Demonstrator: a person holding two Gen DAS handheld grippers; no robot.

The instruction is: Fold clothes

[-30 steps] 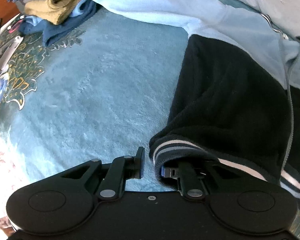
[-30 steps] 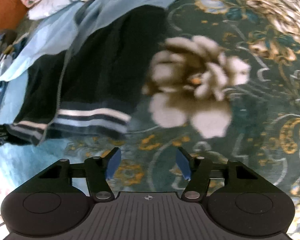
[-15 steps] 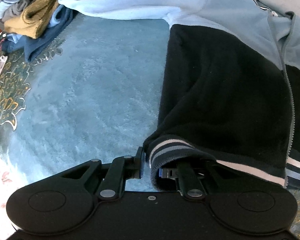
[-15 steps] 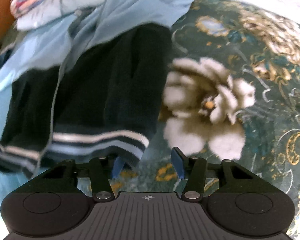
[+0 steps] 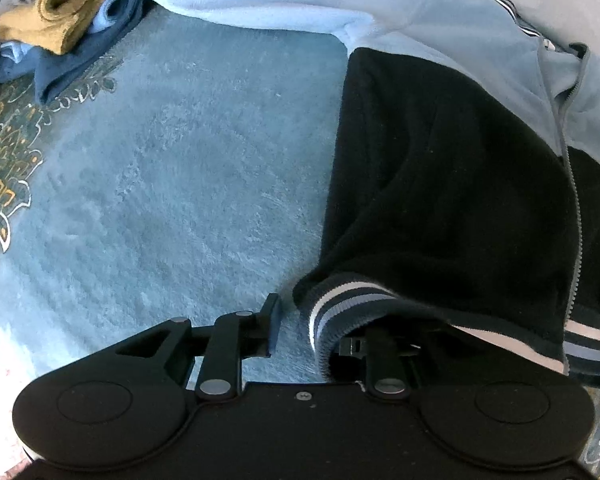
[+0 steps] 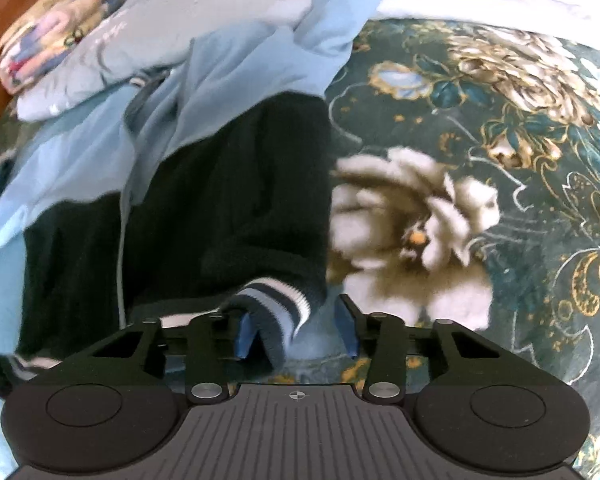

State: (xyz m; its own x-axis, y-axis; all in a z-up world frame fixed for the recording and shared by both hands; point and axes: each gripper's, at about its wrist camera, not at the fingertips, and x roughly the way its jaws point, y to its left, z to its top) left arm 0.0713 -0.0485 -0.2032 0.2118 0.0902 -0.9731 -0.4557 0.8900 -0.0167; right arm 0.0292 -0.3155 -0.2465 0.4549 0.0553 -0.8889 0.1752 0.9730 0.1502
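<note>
A: Left wrist view. Zip-up fleece jacket (image 5: 452, 184), black body, pale blue yoke and sleeves, lies spread on a blue plush blanket (image 5: 172, 184). Left gripper (image 5: 312, 330) stands wide. One finger (image 5: 271, 326) is out on the blanket. The other is tucked under the striped hem (image 5: 348, 300), so the hem corner sits between the jaws, not pinched.

B: Anything else in that view?

A: A heap of other clothes (image 5: 52, 20) at the far left, mustard and navy pieces among them. No basket or bin visible; they sit straight on the blanket.

B: Right wrist view?

A: Same jacket (image 6: 228, 200), the other hem corner. The right gripper (image 6: 296, 328) is also apart, blue pads showing. The ribbed striped band (image 6: 276, 300) has bunched up between the jaws against the left pad (image 6: 244, 332); the right pad is clear of it. Not clamped. A grey quilt (image 6: 112, 52) and a floral pillow lie beyond. The blanket here shows a dark floral print (image 6: 480, 160).

B: How will it handle?

A: My guess: soft, thick and limp, light enough for two pinches, no stiffness to hold a crease. Fleece grips the plush, so dragging would wrinkle it. The ribbed corners are the firmest hold. The zipper (image 5: 576, 216) gives a midline.
</note>
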